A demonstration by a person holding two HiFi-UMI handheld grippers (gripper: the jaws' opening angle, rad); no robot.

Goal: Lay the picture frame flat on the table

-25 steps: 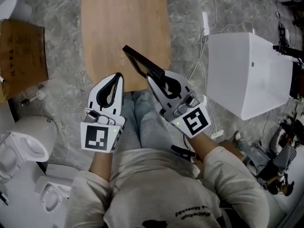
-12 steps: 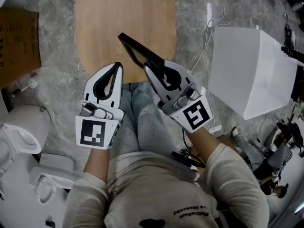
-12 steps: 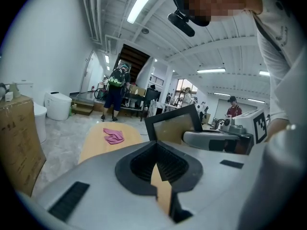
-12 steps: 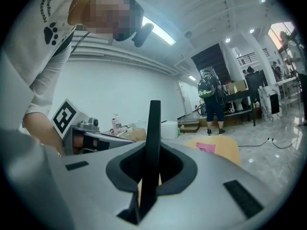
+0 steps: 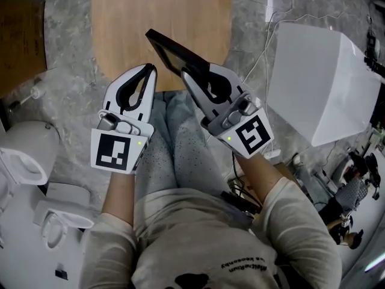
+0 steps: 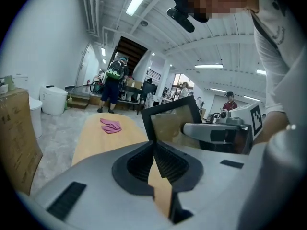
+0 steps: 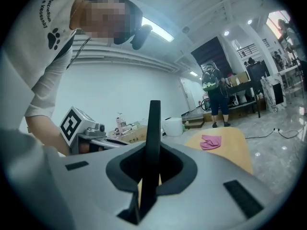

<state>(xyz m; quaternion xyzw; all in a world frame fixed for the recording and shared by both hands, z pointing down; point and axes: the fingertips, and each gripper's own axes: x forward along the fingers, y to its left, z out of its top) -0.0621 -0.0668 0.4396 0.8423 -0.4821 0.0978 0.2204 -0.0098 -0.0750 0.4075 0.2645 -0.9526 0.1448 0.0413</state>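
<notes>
**Right gripper grasping the black picture frame above the near end of the table**

The right gripper (image 5: 190, 77) is grasping the black picture frame (image 5: 173, 52) by one edge. The frame is standing tilted over the near end of the wooden table (image 5: 123, 23), and I cannot tell if it is touching the wood. The left gripper (image 5: 148, 71) is hanging just beside it, its jaws clenched together on nothing.

The person's knees (image 5: 180, 143) are lying directly under both grippers, at the table's end. A large white box (image 5: 319, 83) is sitting on the marble floor to the right of the table. A cardboard box (image 5: 21, 41) and white toilet bowls (image 5: 24, 155) are standing at the left.

The gripper views are showing a pink cloth (image 6: 111, 125) on the far part of the table, which the head view is cutting off, and people standing in the hall behind. The right gripper view is giving the frame only edge-on, as a dark bar between the pads, while the left gripper view is showing its glass face. In the head view the right gripper is hiding the frame's lower part.
</notes>
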